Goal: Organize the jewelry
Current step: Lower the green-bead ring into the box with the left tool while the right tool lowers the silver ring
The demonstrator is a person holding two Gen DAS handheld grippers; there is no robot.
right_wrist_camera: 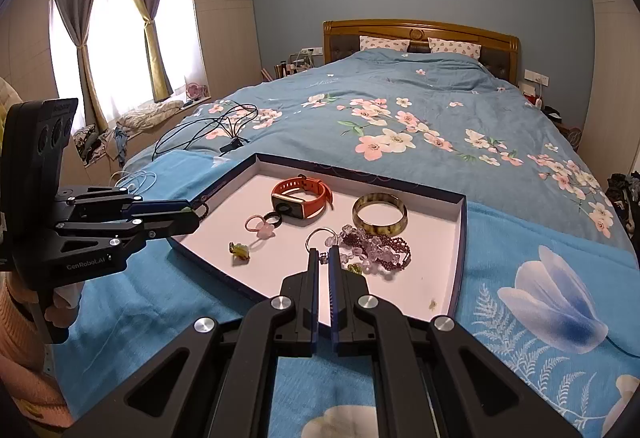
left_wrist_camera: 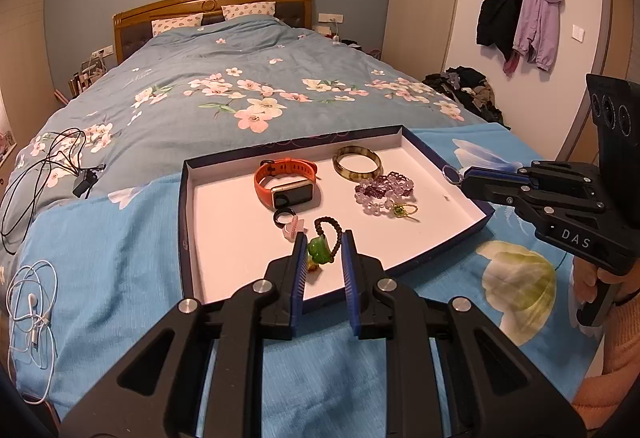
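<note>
A dark blue tray with a white floor lies on the bed. In it are an orange smartwatch, an amber bangle, purple bead bracelets, a black ring and a pink ring. My left gripper hovers over the tray's near left edge, shut on a dark bead bracelet with a green pendant. At the tray's right side my right gripper is shut on a thin silver hoop.
A small yellow-green charm lies on the tray floor. Black cables and white earphones lie on the cover left of the tray. Coats hang on the right wall, and the flowered duvet stretches beyond.
</note>
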